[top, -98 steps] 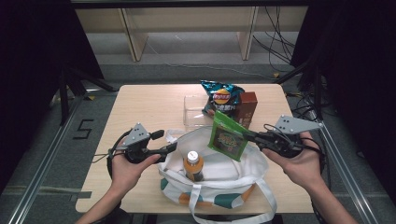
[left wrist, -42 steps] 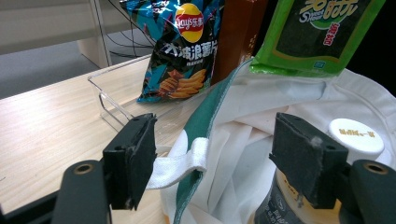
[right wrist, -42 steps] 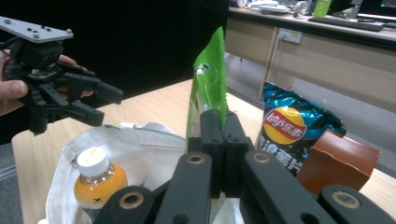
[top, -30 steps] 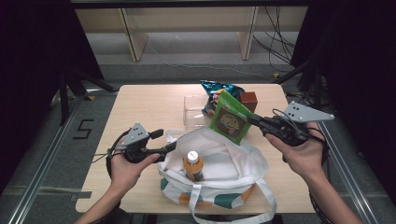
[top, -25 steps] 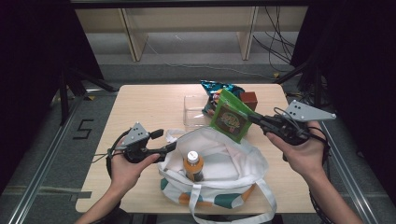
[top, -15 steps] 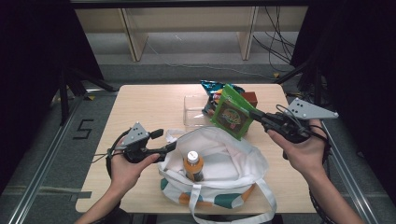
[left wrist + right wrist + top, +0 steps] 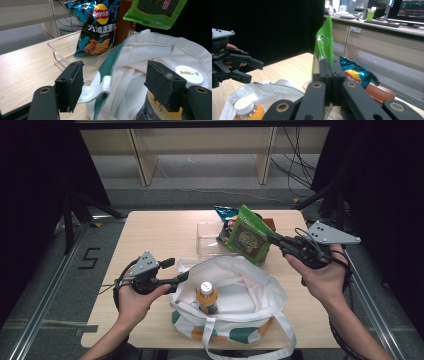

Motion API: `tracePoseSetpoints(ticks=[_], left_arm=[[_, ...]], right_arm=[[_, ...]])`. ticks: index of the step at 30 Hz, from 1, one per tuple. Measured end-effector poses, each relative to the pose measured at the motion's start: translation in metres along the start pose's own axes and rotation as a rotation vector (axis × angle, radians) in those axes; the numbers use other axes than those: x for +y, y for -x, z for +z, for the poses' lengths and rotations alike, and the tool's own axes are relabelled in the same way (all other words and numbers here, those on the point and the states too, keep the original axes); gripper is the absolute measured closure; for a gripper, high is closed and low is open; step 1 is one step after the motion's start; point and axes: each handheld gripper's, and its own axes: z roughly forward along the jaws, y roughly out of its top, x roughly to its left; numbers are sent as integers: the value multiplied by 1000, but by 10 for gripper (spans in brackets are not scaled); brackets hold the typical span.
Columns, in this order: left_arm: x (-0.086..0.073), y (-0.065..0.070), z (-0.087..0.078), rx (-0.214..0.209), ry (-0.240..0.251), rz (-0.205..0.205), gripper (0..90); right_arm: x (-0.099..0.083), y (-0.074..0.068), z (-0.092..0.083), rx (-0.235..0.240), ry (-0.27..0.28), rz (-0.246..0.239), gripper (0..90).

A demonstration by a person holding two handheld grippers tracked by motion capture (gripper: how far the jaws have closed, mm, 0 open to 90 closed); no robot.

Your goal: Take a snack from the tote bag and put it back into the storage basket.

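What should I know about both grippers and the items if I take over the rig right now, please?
Right gripper: shut on the green snack packet, held above the table's far side, beyond the bag.
Left gripper: open, jaws astride the white tote bag's rim and strap.
Done: orange-capped bottle stands in the bag.
Left: green packet into the bag; probably also the blue chip bag and brown box by the clear tray.

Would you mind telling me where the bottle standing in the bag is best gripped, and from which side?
Probably at the neck just under the white cap, coming straight down from above. The bottle stands upright in the bag, whose cloth walls cover its body, so the cap end is what lies free.
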Motion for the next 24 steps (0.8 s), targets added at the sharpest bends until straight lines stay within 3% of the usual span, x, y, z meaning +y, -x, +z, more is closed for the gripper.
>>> tracePoseSetpoints(ticks=[1, 2, 4, 9, 12, 13, 24], left_arm=[[0, 0, 0, 0, 1, -1, 298], [0, 0, 0, -5, 8, -1, 298], [1, -1, -1, 1, 1, 4, 298], [1, -1, 0, -3, 9, -5, 298], [0, -2, -1, 5, 5, -4, 297], [0, -2, -1, 7, 5, -6, 297], [0, -3, 0, 10, 6, -6, 297]], right_arm=[[0, 0, 0, -6, -1, 10, 900], [1, 1, 1, -17, 12, -18, 900], [1, 1, 2, -9, -1, 4, 900], [2, 4, 6, -29, 11, -16, 900], [1, 4, 8, -40, 4, 0, 900], [2, 6, 9, -50, 12, -26, 900], [-2, 9, 14, -49, 11, -3, 900]])
